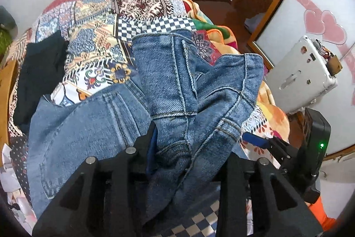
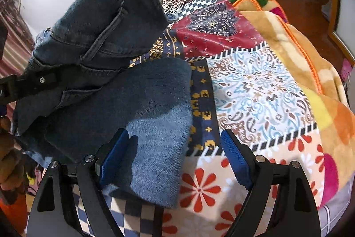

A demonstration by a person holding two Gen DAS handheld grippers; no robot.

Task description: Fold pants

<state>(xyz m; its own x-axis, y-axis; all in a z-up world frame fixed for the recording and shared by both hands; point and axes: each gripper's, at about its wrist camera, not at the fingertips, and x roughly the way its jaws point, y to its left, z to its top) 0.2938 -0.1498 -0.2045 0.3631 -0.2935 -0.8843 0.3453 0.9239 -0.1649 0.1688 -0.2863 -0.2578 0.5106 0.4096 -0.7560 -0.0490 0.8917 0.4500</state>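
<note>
Blue jeans [image 1: 166, 81] lie on a patchwork bedspread [image 1: 93, 26]. My left gripper [image 1: 186, 141] is shut on a bunched fold of denim near the seat seams; the cloth drapes over its right finger and hides it. In the right wrist view that fold [image 2: 99, 21] stands raised above the flat part of the jeans [image 2: 155, 103], hanging from the left gripper [image 2: 33, 81]. My right gripper [image 2: 173, 132] is open, low over the right edge of the flat denim, with its left pad over the cloth and its right pad over the bedspread [image 2: 255, 86]. Its blue pad [image 1: 255, 140] shows at the right of the left wrist view.
A black garment [image 1: 40, 72] lies on the bed's left side. An orange-edged fleece blanket [image 2: 299, 48] is heaped along the right side. Beyond the bed stand a white case [image 1: 304, 72] and a door with pink hearts [image 1: 321, 21]. A hand [image 2: 8, 159] shows at the left edge.
</note>
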